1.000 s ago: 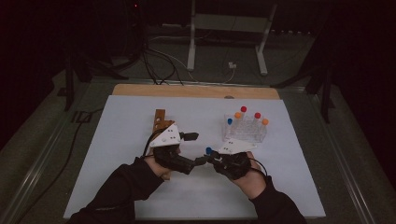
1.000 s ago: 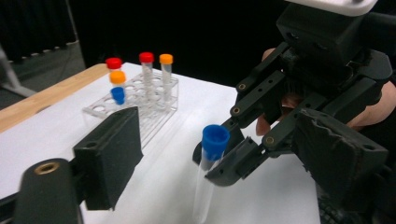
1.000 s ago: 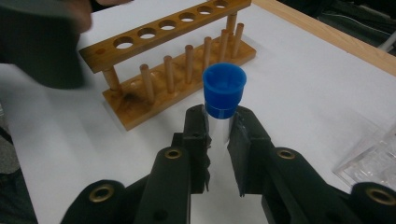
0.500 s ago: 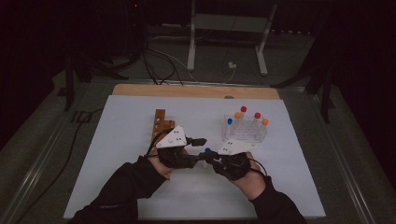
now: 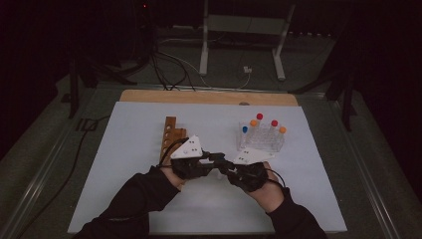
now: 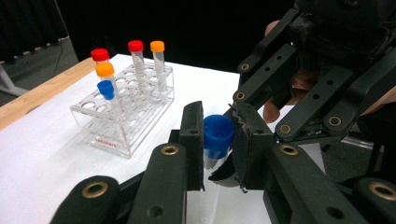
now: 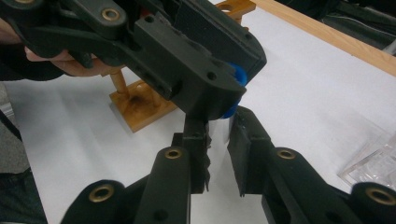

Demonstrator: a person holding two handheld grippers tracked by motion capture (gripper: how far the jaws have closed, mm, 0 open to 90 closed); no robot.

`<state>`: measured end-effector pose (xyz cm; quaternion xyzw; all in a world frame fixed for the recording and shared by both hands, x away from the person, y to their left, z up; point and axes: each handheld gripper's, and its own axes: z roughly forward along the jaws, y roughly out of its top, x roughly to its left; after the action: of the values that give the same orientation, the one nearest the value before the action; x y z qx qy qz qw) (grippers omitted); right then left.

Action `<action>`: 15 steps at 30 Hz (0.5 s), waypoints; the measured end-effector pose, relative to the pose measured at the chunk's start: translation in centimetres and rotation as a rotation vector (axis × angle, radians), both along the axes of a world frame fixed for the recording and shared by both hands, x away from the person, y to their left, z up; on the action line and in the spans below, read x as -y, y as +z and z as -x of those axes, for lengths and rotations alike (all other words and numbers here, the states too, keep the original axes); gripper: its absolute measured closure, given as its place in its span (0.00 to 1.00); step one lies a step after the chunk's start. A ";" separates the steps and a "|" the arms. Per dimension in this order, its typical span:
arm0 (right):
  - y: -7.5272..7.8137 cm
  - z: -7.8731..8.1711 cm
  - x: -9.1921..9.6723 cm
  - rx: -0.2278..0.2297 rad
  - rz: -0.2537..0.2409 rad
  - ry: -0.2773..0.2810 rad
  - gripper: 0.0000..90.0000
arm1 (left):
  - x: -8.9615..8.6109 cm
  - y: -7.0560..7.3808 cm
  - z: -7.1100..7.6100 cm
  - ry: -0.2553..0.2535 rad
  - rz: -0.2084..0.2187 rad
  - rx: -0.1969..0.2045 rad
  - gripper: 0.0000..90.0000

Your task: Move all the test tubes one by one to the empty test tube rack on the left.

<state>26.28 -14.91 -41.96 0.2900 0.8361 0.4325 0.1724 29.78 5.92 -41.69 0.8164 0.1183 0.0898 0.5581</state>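
- Hidden parts: in the high view, the left claw (image 5: 211,160) and the right claw (image 5: 224,167) meet tip to tip over the white counter (image 5: 129,199), and the thing between them is too small to make out there.
- In the left claw's own view, the blue-capped tube (image 6: 217,140) stands between its jaws; the lower end of the tube is cut off behind the jaw pads.
- In the right claw's view, the body of the left claw covers most of the cap, so only a blue edge (image 7: 237,81) shows above the right claw's jaws.
- Writing: a small red mark sits on the front wall of the clear tube rack (image 6: 112,135); it is too blurred to read.
- Containers: the clear rack, beyond the left claw's tips and to their left in its view, holds five upright capped tubes: two red, two orange, one blue. Its other wells stand vacant.
- A wooden rack (image 5: 170,134) with a row of holes lies just behind the left claw in the high view; its contents cannot be made out.
- Claw states: the left claw's jaws have just been closing and now pinch the tube at its blue cap. The right claw pinches the clear body of the same tube below the cap.
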 end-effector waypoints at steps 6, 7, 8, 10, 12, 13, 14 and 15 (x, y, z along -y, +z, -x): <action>0.0 -0.1 0.1 -0.011 -0.007 0.008 0.84 | 0.1 0.1 0.1 -0.004 -0.012 0.019 0.86; 0.0 -0.1 0.1 -0.018 -0.009 0.009 0.79 | 0.0 0.1 0.1 -0.003 -0.011 0.019 0.86; 0.0 -0.1 0.1 -0.018 -0.009 0.009 0.79 | 0.0 0.1 0.0 0.000 -0.012 0.023 0.86; 0.1 -0.2 0.2 -0.034 -0.004 0.019 0.67 | -0.2 0.3 -0.1 0.008 -0.009 0.025 0.86; 0.1 -0.1 0.3 -0.029 -0.011 0.011 0.64 | -0.5 0.5 -0.3 0.015 -0.002 0.022 0.87; 0.1 -0.2 0.4 -0.028 -0.014 0.004 0.61 | -0.6 0.6 -0.4 0.019 -0.002 0.022 0.86; 0.1 -0.2 0.5 -0.025 -0.017 0.001 0.56 | -0.8 0.7 -0.4 0.025 -0.005 0.025 0.86; 0.1 -0.3 0.6 -0.020 -0.020 -0.012 0.52 | -1.0 0.8 -0.5 0.032 -0.006 0.027 0.87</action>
<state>26.56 -15.54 -41.89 0.3008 0.8318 0.4369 0.1639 30.29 6.91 -40.88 0.8148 0.1237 0.1101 0.5556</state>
